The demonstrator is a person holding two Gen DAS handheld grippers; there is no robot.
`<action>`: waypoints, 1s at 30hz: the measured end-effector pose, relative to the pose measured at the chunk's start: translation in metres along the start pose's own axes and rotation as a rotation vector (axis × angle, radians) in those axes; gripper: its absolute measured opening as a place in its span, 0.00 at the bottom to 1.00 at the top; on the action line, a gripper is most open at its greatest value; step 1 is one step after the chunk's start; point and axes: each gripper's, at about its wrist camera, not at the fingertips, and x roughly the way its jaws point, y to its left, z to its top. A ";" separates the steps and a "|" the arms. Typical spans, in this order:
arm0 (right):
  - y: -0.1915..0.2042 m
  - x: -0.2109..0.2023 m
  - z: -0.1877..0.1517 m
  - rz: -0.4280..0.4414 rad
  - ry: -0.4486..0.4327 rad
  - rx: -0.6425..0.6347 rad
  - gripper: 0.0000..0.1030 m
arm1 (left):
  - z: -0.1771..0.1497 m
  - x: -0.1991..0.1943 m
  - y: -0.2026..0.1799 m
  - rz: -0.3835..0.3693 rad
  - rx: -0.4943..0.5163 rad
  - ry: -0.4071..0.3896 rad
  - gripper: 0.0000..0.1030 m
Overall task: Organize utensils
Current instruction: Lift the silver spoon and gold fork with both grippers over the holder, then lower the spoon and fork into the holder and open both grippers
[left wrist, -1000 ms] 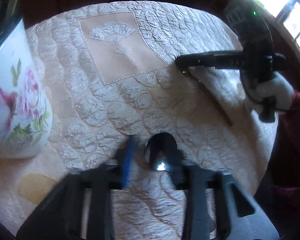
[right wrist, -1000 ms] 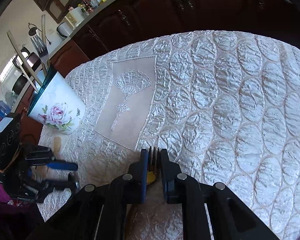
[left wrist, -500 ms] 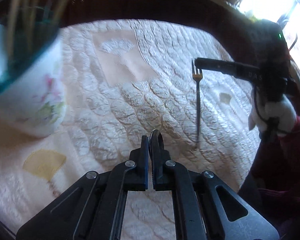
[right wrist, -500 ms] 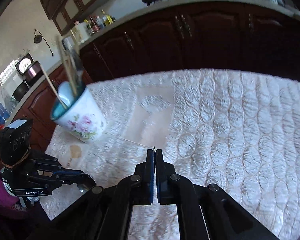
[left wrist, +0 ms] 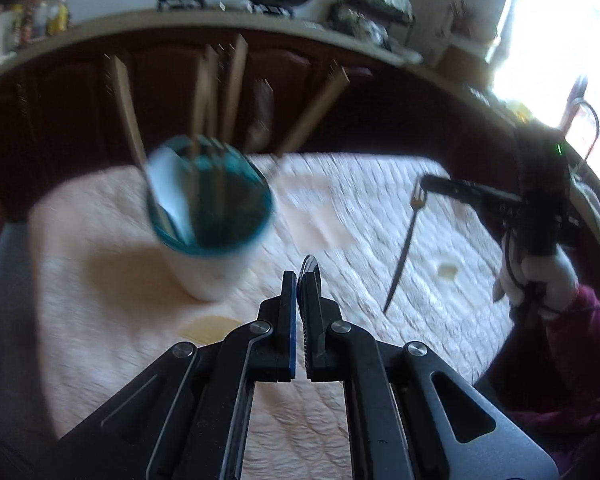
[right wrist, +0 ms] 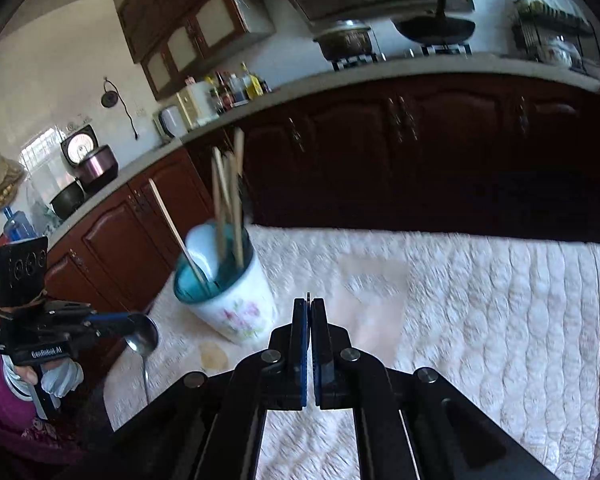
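Both grippers have risen off the quilted tablecloth (right wrist: 500, 300), the left gripper (left wrist: 299, 280) clamped on a spoon (right wrist: 142, 334), the right gripper (right wrist: 309, 308) pinching a fork (left wrist: 410, 232) by its tines, handles hanging down, the floral cup (right wrist: 236, 300) of utensils beyond.

A white cup (right wrist: 236, 304) with pink flowers and teal inside stands on a cream quilted tablecloth (right wrist: 480, 300)

Chopsticks (right wrist: 228, 204) crowd the cup (right wrist: 236, 300) mouth; quilted tabletop (right wrist: 480, 300) around lies open.
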 end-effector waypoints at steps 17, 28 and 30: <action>0.104 0.056 0.083 -0.120 -0.124 -0.170 0.01 | 0.076 -0.035 0.040 0.475 -0.012 -0.356 0.01; 0.114 0.110 0.059 -0.205 -0.070 -0.266 0.01 | 0.039 0.033 0.016 0.614 0.136 -0.351 0.01; 0.111 0.115 0.053 -0.197 -0.056 -0.259 0.01 | 0.034 0.038 0.015 0.610 0.139 -0.339 0.01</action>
